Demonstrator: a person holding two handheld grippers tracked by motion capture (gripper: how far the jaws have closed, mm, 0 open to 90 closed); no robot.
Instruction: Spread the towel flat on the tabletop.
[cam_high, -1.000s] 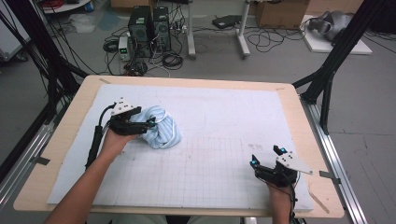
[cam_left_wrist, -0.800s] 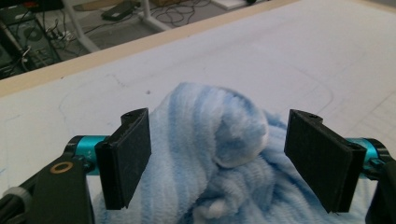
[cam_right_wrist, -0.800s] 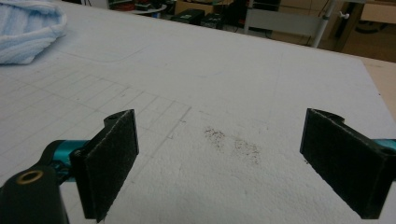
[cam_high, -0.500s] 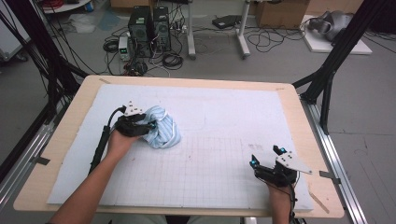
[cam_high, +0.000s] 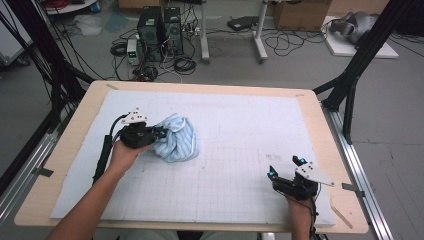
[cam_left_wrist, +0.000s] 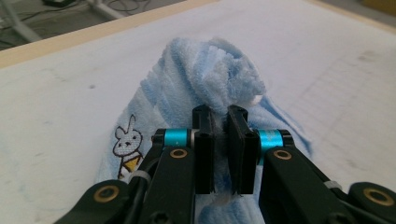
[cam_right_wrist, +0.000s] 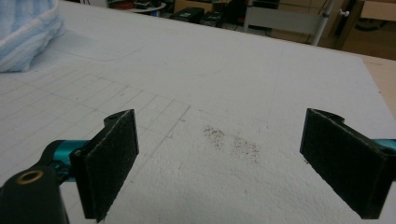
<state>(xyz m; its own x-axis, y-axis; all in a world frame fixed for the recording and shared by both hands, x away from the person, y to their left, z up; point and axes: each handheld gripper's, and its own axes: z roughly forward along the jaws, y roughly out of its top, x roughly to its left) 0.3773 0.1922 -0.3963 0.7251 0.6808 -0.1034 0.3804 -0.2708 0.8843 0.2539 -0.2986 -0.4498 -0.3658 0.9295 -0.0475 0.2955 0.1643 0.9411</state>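
The left tongs (cam_high: 161, 133) lie low over the tabletop (cam_high: 65, 150), and their jaws have just been closing. In the left gripper view the left tongs (cam_left_wrist: 220, 128) stand narrow, with a fold of the towel (cam_left_wrist: 205, 84) pinched between the two black pads. The towel (cam_high: 176, 139) is light blue terry cloth with paler stripes, bunched into a mound directly ahead of and under the left tongs, resting on the white gridded mat (cam_high: 240, 125).

Markings: an embroidered cartoon rabbit (cam_left_wrist: 127, 148), white with a yellow body, sits on the towel just left of the left jaw in the left gripper view. No lettering or brand name can be read on the towel, the mat or the tongs.

The right tongs (cam_high: 285, 168) rest near the front right corner of the mat, well apart from the towel. In the right gripper view the right tongs (cam_right_wrist: 219, 158) stand wide, with nothing between the pads. A patch of dark specks (cam_right_wrist: 231, 142) lies on the mat between and just ahead of them. The towel (cam_right_wrist: 25, 32) shows far ahead, to their left.
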